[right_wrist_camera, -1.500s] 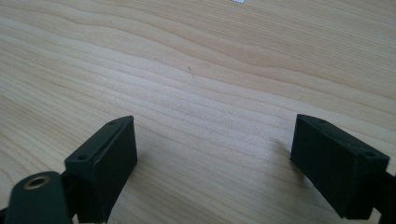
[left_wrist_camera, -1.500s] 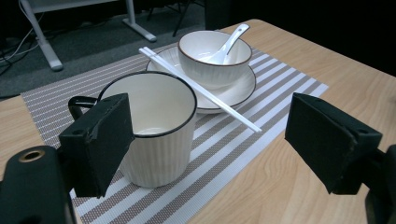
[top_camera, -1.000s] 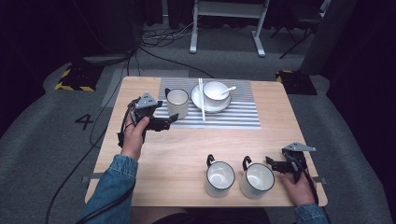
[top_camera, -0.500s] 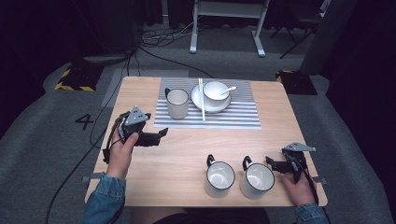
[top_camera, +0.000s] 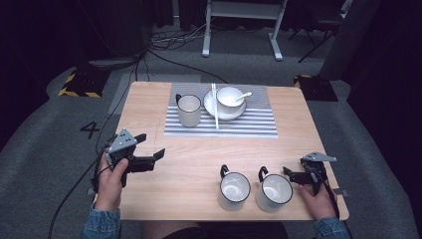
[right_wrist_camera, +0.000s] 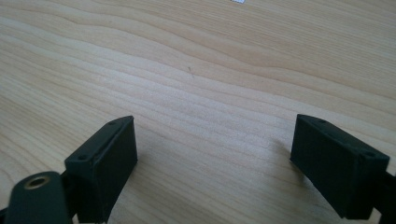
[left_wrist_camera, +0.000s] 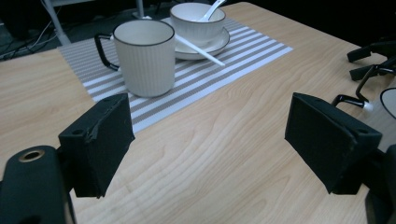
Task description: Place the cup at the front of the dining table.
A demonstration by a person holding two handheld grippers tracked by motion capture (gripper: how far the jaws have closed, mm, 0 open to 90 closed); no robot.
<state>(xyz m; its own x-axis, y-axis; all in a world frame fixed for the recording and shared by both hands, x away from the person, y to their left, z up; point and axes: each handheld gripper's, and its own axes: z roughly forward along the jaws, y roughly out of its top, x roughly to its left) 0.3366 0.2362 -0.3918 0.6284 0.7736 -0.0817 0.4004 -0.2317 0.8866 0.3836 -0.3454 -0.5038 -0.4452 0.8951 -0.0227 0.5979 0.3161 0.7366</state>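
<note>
A white ribbed mug (top_camera: 189, 110) stands on the striped mat (top_camera: 224, 127), next to a bowl (top_camera: 230, 97) with a spoon (top_camera: 244, 94) on a saucer, a white chopstick (top_camera: 215, 105) lying across it. My left gripper (top_camera: 150, 145) is open with nothing in it, low over bare wood at the table's left, well short of that mug (left_wrist_camera: 147, 56). Two more white mugs (top_camera: 234, 190) (top_camera: 274, 192) stand near the front edge. My right gripper (top_camera: 290, 175) rests open just right of them, its jaws (right_wrist_camera: 215, 154) wide apart over bare wood.
The wooden table (top_camera: 189, 164) has free surface between the mat and the front mugs. In the left gripper view the bowl (left_wrist_camera: 198, 18) and chopstick (left_wrist_camera: 201, 49) lie behind the mug, and the other gripper (left_wrist_camera: 373, 58) shows at the far right. A white stand (top_camera: 241, 25) is on the floor beyond.
My left gripper has drawn back from beside the mug on the mat toward the table's left front, open throughout. The right gripper has stayed still.
</note>
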